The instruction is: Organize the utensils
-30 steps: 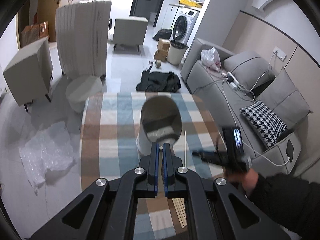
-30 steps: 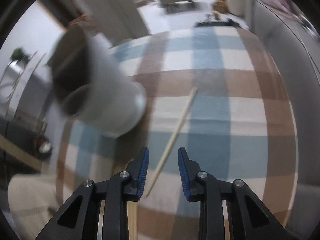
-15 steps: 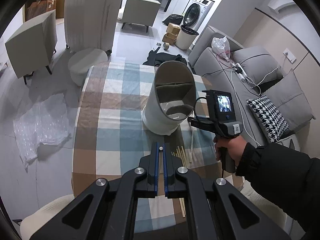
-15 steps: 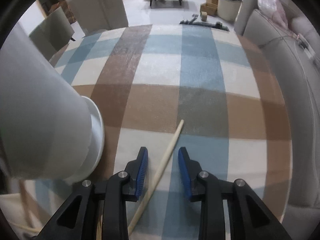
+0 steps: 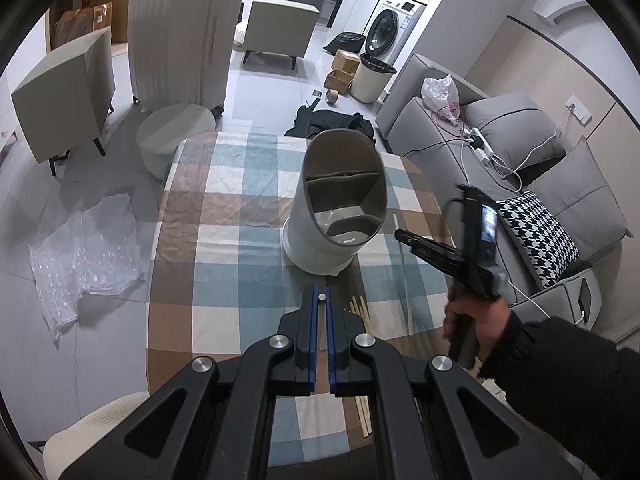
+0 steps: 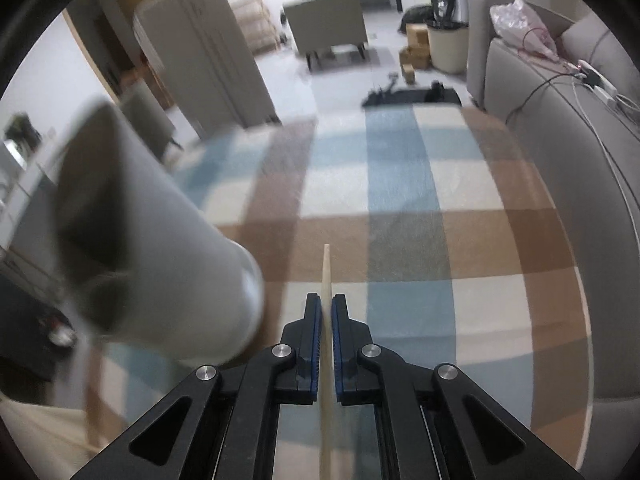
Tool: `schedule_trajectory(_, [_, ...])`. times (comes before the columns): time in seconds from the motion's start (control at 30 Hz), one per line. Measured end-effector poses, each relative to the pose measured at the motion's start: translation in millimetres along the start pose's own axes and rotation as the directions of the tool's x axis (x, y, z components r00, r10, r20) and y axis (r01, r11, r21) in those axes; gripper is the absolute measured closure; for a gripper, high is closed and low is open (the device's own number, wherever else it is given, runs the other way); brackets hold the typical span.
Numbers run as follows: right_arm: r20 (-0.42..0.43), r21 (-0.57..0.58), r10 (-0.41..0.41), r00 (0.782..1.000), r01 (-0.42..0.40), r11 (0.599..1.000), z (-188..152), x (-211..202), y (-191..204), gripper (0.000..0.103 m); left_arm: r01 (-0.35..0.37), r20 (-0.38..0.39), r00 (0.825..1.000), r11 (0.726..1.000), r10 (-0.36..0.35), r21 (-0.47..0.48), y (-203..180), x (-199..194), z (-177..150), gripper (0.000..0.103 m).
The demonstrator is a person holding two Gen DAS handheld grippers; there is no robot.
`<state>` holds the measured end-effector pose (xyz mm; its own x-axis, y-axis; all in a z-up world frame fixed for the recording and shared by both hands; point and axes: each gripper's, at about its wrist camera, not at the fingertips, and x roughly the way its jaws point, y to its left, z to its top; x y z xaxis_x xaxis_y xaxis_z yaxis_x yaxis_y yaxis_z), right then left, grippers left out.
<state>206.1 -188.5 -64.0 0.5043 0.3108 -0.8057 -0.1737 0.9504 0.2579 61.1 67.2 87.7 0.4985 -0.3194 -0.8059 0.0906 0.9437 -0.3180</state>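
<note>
A white cylindrical utensil holder [image 5: 340, 236] with inner dividers stands tilted on the checked tablecloth [image 5: 224, 240]; in the right wrist view the holder [image 6: 160, 264] looms blurred at the left. My right gripper [image 6: 327, 304] is closing its jaws on a pale wooden chopstick [image 6: 327, 276], which runs straight out between the blue pads. From the left wrist view, a hand holds the right gripper [image 5: 404, 236] just right of the holder, with the chopstick [image 5: 405, 280] under it. My left gripper [image 5: 321, 294] is shut and empty, above several loose chopsticks [image 5: 362, 308].
A grey sofa [image 5: 520, 168] with cables and cushions runs along the table's right side. A round stool [image 5: 172, 128], a chair [image 5: 64, 92] and bubble wrap [image 5: 84, 256] sit on the floor to the left. A dark sleeve [image 5: 560, 380] fills the lower right.
My right jaws have come together on the chopstick, which now lines up straight between them and is off the cloth. The left gripper has drawn back from the holder and stays shut.
</note>
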Motion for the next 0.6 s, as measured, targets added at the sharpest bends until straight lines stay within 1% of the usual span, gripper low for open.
schedule_trajectory(0.07, [0.049,0.022,0.056,0.997,-0.058,0.998,1.0,-16.2,3.4,0.098,-0.001,0.008,1.000,1.000,0.001,0.010,-5.1,-1.7,1.7,0.103])
schedule_trajectory(0.1, [0.067,0.020,0.065,0.996,-0.067,0.998,-0.6,-24.4,6.6,0.098,-0.002,0.013,1.000,1.000,0.002,0.017,-8.3,-3.4,2.1,0.103])
schedule_trajectory(0.17, [0.113,0.019,0.112,0.987,-0.115,0.993,-5.1,-43.6,13.9,0.098,-0.003,0.021,1.000,1.000,0.002,0.023,-12.8,-5.6,3.1,0.103])
schedule_trajectory(0.23, [0.138,0.016,0.135,0.981,-0.138,0.990,-8.8,-57.1,20.4,0.098,-0.004,0.033,0.999,1.000,0.003,0.031,-16.9,-9.4,4.8,0.103])
schedule_trajectory(0.33, [0.193,0.024,0.177,0.965,-0.185,0.982,-13.8,-82.3,27.7,0.098,-0.005,0.055,0.998,0.999,0.002,0.045,-24.1,-17.1,11.9,0.103])
schedule_trajectory(0.4, [0.238,0.028,0.202,0.950,-0.215,0.976,-11.8,-100.9,31.8,0.098,-0.002,0.072,0.997,0.999,-0.002,0.050,-27.7,-23.6,20.0,0.103])
schedule_trajectory(0.47, [0.289,0.018,0.217,0.932,-0.232,0.973,-2.5,-116.7,37.5,0.098,0.010,0.083,0.996,0.998,-0.015,0.055,-31.4,-29.6,30.6,0.103])
schedule_trajectory(0.53, [0.338,-0.011,0.231,0.912,-0.242,0.970,12.8,-128.8,47.4,0.098,0.013,0.107,0.994,0.998,-0.020,0.067,-35.0,-38.3,43.8,0.103])
schedule_trajectory(0.6, [0.384,-0.048,0.254,0.888,-0.256,0.966,30.8,-139.1,58.7,0.098,0.013,0.133,0.991,0.997,-0.024,0.080,-37.5,-47.2,59.4,0.103])
